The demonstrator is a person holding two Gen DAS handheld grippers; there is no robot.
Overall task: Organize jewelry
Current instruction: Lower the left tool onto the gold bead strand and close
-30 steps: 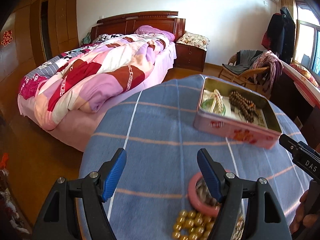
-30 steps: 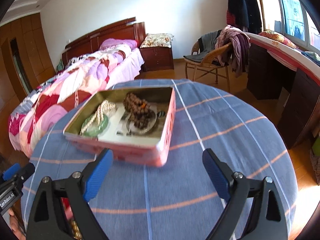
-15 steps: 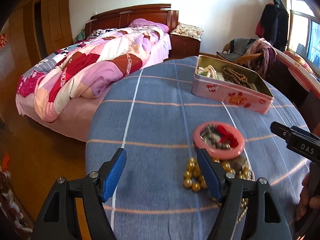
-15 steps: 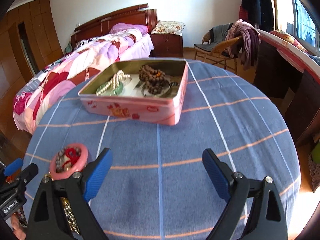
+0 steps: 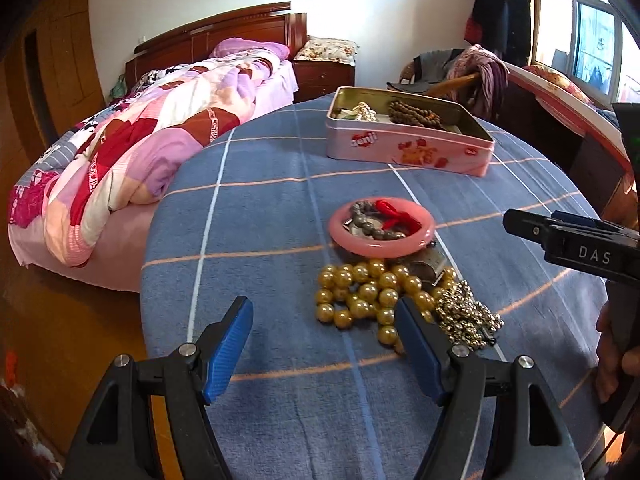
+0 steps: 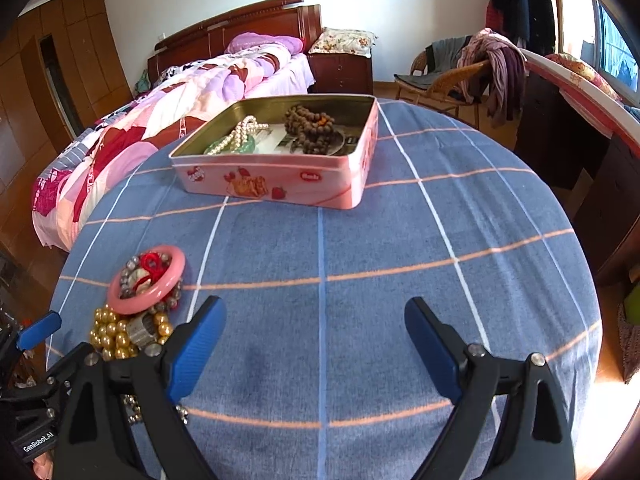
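Left wrist view: left gripper (image 5: 324, 330) spread wide, empty, over gold beads (image 5: 362, 294) beside pink bangle (image 5: 381, 226), pink tin (image 5: 408, 134) beyond; right wrist view: right gripper (image 6: 316, 334) wide, empty, above blue tablecloth (image 6: 400, 248).

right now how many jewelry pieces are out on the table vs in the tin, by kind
On the table:
pink bangle: 1
gold bead string: 1
silver bead chain: 1
grey bead bracelet: 1
In the tin:
brown bead string: 1
pearl string: 1
green bangle: 1
Total: 7
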